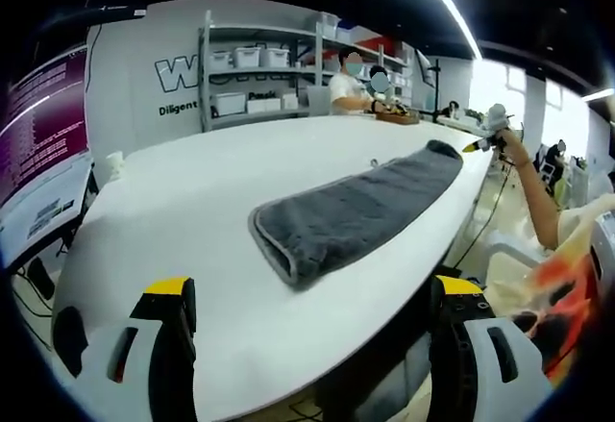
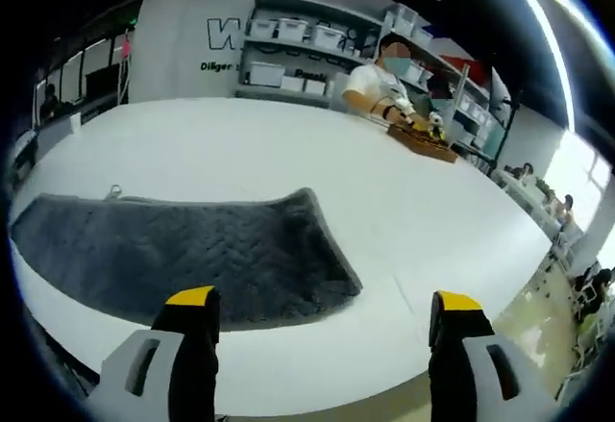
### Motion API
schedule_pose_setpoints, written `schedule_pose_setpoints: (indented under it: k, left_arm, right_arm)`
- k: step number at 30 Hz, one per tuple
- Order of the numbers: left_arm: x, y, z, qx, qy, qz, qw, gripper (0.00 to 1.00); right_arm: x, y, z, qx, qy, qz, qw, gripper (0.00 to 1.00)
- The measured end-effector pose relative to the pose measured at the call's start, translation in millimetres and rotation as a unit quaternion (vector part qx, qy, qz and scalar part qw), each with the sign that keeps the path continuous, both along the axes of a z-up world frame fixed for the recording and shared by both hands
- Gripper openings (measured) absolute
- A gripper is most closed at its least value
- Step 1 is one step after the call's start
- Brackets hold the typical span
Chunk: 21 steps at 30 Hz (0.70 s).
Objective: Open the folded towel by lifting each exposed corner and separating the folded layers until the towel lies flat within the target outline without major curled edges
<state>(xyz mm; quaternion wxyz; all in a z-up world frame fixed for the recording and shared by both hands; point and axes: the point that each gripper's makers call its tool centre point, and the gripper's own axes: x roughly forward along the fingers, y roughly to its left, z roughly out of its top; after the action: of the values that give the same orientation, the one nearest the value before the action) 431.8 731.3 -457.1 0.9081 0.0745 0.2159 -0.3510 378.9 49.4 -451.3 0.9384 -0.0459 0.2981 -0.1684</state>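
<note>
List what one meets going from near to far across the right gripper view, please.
The right tool with its jaws open → grey folded towel → bare white table → wooden tray → person in white → shelves with storage bins.

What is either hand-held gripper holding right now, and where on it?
Nothing. The left hand-held gripper and the right hand-held gripper are both open with empty jaws, short of the folded grey towel lying on the white table.

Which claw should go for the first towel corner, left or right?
Probably right. The right claw hangs open right over the towel, its near edge between the jaws. The left claw is open too, but bare table separates it from the towel's end.
</note>
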Motion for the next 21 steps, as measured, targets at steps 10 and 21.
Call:
schedule_pose_setpoints:
  k: [10,21]
  left_arm:
    - [-4.2,1,7.5,-0.01,-0.002,-0.001,0.9999,0.99]
    - [-4.0,7,8.9,-0.011,0.001,0.011,0.9999,0.99]
  right_arm:
    - [1,59,29.2,0.026,-0.06,0.059,0.9961,0.97]
    - [9,109,-4.4,0.027,-0.001,0.15,0.9883,0.99]
